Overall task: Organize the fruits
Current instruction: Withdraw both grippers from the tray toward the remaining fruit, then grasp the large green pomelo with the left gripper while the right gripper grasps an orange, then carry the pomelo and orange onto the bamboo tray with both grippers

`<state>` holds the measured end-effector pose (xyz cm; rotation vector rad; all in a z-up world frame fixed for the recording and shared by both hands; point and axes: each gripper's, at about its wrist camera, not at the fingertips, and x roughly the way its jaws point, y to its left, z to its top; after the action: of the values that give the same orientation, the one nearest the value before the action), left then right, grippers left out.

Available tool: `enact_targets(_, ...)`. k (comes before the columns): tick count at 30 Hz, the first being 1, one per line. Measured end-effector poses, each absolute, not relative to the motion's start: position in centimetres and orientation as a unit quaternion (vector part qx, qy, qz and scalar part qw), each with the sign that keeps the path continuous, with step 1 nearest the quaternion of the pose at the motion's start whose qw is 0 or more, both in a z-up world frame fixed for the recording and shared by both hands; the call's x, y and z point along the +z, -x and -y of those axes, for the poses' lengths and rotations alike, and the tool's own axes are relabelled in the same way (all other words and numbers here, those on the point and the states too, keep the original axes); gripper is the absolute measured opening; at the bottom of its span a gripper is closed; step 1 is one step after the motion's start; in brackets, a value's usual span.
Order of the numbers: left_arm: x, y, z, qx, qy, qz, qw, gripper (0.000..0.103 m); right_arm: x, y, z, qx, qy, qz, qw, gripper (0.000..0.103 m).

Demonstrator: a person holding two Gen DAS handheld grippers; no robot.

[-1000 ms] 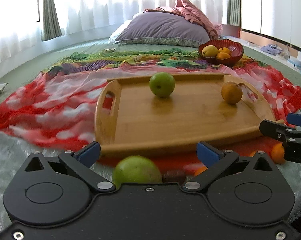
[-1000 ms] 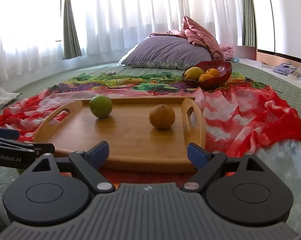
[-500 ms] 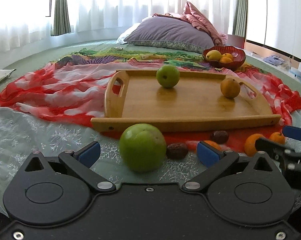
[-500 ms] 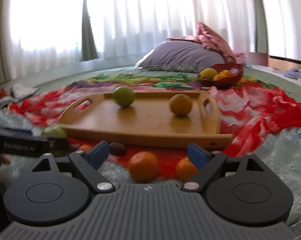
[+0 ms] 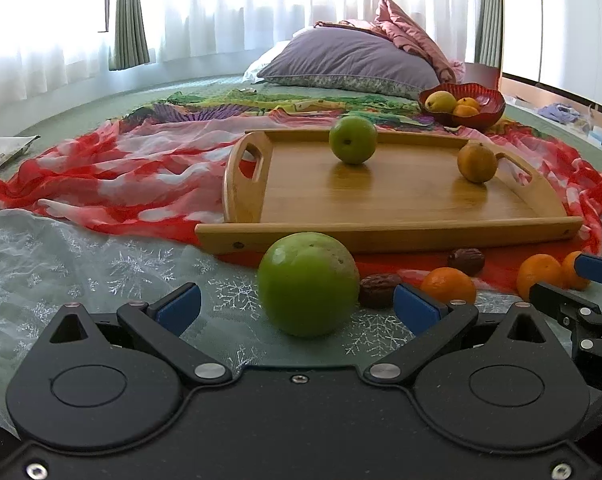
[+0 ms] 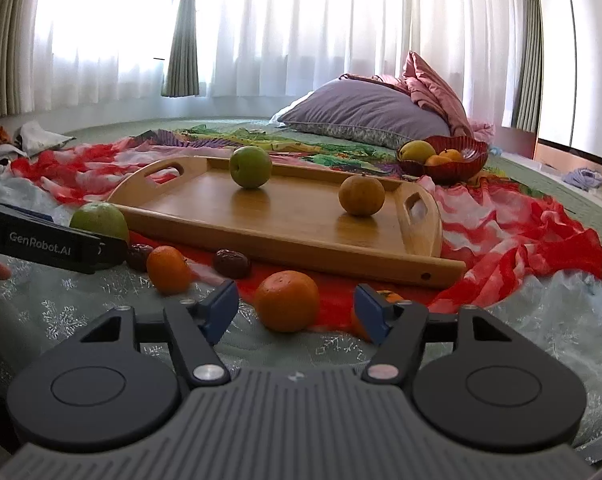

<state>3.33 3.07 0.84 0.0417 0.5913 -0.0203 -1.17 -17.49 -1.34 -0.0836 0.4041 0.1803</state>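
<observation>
I see a green bedspread (image 5: pixel 101 92) spread with a red and white scarf (image 5: pixel 121 176) and, nearer me, a pale gauze cloth with snowflakes (image 5: pixel 61 272). A purple pillow (image 5: pixel 349 60) lies at the far end, under the white curtains (image 6: pixel 321 28).

On the scarf sits a wooden tray (image 5: pixel 401 204) with cut-out handles. It carries a green apple (image 5: pixel 353 140) towards its far edge and a brownish-orange fruit (image 5: pixel 477 162) near its right handle, the two well apart. Far right of the tray stands a red bowl (image 5: pixel 489 110) holding a yellow fruit and small oranges.

My left gripper (image 5: pixel 297 304) is spread wide, and a big green apple (image 5: pixel 308 284) lies on the gauze between its blue pads (image 5: pixel 179 308) without touching either. Just right of that apple are two dark red dates (image 5: pixel 379 290), then three tangerines along the near edge of the tray.

My right gripper (image 6: pixel 297 312) is closing its jaws around one tangerine (image 6: pixel 287 300), which lies on the cloth between them; the pads are not yet on it. Another tangerine (image 6: pixel 169 270) lies to its left, near the left gripper's arm, and a third is half hidden behind my right-hand pad.
</observation>
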Motion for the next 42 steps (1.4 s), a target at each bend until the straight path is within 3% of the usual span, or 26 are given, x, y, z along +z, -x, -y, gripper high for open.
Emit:
enact_targets(5, 0.9, -3.5, -3.3, -0.01, -0.012, -0.288, 0.957, 0.101, -1.7, 0.7, 17.3, 0.086, 0.04, -0.205, 0.974, 0.07)
enact_targets(13, 0.6, -3.8, -3.1, -0.039, -0.009, -0.3, 0.953, 0.066, -2.0, 0.3, 17.0, 0.08, 0.043, -0.209, 0.974, 0.055)
enact_targets(19, 0.6, -3.8, -3.2, -0.032, -0.002, -0.297, 0.954, 0.054, -2.1, 0.2, 16.4, 0.083, 0.057, -0.214, 0.972, 0.047)
enact_targets(42, 4.9, -5.4, -3.6, -0.031, 0.016, -0.25, 0.968, 0.054, 1.9, -1.8, 18.3, 0.056, 0.025, -0.184, 0.981, 0.042)
